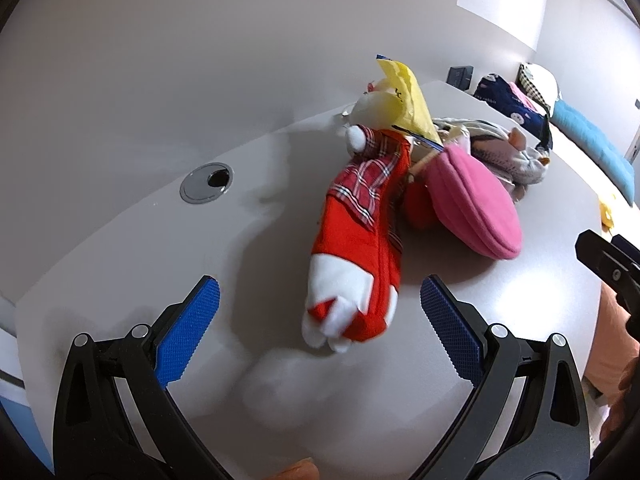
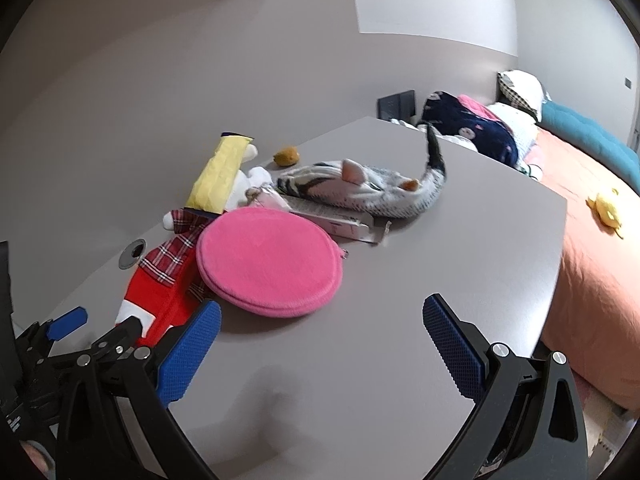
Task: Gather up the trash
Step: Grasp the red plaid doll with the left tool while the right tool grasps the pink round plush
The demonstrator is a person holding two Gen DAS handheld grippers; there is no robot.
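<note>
A pile lies on the grey table: a red and white plush doll with a plaid top, a round pink pouch, a yellow wrapper on the doll's head, and a grey plush fish. A white paper packet lies under the fish. A small brown scrap sits behind it. My left gripper is open, its jaws either side of the doll's feet. My right gripper is open and empty, just in front of the pink pouch.
A round cable grommet is set in the table at the left. A bed with an orange cover, a teal cushion, pillows and a small yellow toy stands right of the table. The wall runs behind.
</note>
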